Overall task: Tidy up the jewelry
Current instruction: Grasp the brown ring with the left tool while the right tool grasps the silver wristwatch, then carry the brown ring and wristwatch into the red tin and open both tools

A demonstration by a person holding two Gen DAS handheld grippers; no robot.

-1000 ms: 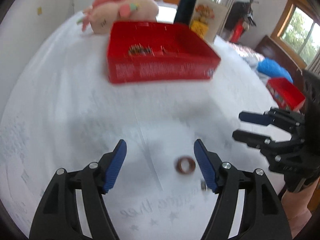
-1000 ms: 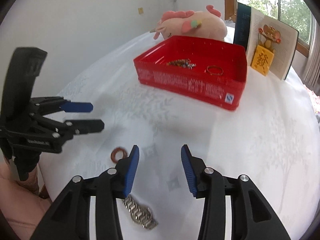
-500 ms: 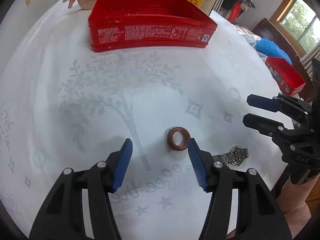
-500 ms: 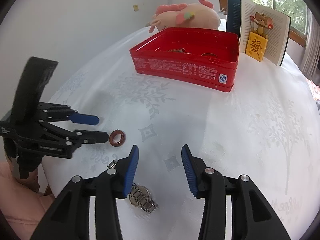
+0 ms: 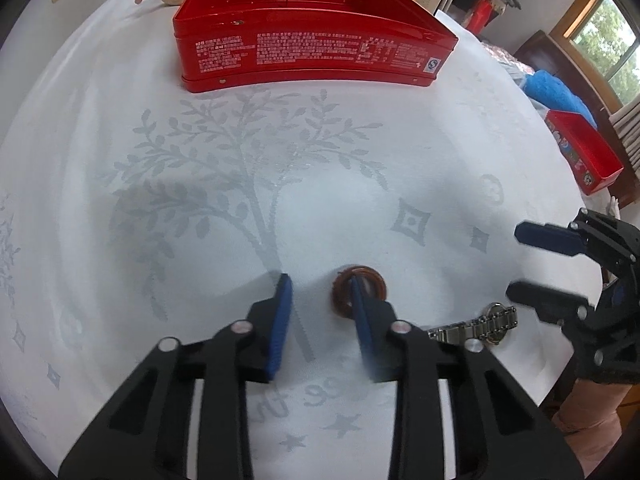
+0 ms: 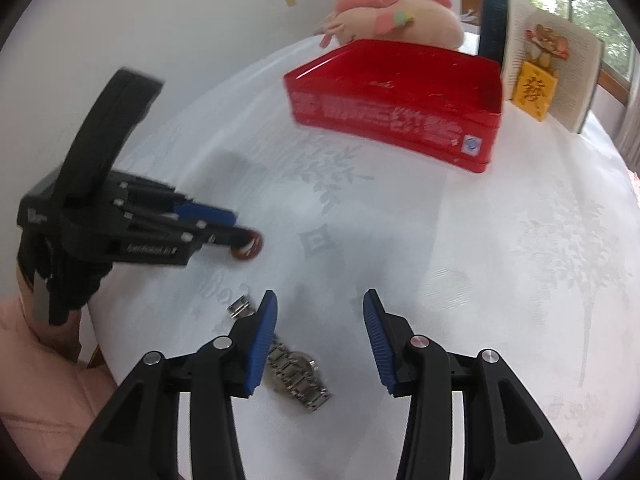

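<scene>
The left hand-held gripper (image 5: 320, 286) is low over the worktop (image 5: 400, 152), which is covered in a white cloth woven with a pale grey tree pattern. Its blue-padded fingers are partly spread, and the right-side finger's tip reaches into the hole of a small reddish-brown ring-shaped bangle (image 5: 359, 289), so one side of the ring sits between the two fingers while the far side lies outside them; the other finger stands apart from the ring, so nothing is clamped. From the right wrist view the same left hand-held gripper (image 6: 236, 232) shows its tips at the ring (image 6: 249, 247), though motion blur hides whether the ring lies flat on the cloth or is tilted. The right hand-held gripper (image 6: 320, 312) hovers with its jaws released and wide apart, gripping nothing. Just beside and partly under its left finger lies a silver metal link-band wristwatch (image 6: 294, 374), stretched out on the cloth; in the left wrist view this watch (image 5: 482, 324) sits near the ring, to its right. Well apart from both, at the far side of the worktop, stands an open rectangular red tin box (image 5: 316, 36) with white printed text on its wall. Behind it rests a pink plush toy (image 6: 394, 18), and beside that an open book (image 6: 560, 76) stands upright.
</scene>
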